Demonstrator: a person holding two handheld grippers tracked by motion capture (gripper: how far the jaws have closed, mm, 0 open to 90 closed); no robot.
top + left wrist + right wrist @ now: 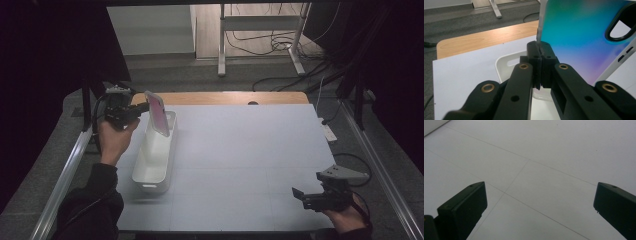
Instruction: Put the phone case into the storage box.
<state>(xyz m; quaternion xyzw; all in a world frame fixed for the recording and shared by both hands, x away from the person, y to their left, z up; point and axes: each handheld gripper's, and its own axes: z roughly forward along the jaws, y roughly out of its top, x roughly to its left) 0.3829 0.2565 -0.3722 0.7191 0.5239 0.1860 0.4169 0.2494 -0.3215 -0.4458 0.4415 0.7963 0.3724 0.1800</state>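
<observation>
White table surface (240, 160), wooden strip along far edge. Long white tray (150, 167) on left part of table, lying front to back. Phone case (157, 113), pink side toward high view, iridescent blue-purple toward left gripper view, held upright above tray's far end. Left gripper (143, 106) clamped on case edge, jaws closed. Right gripper (300, 196) near right front corner, jaws spread wide, grasping nothing, above bare table.

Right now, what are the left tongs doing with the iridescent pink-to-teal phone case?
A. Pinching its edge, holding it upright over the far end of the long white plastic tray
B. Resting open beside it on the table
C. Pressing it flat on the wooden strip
A: the left tongs are shut on the edge of the iridescent phone case, which stands upright over the far end of the long white plastic tray.
</observation>
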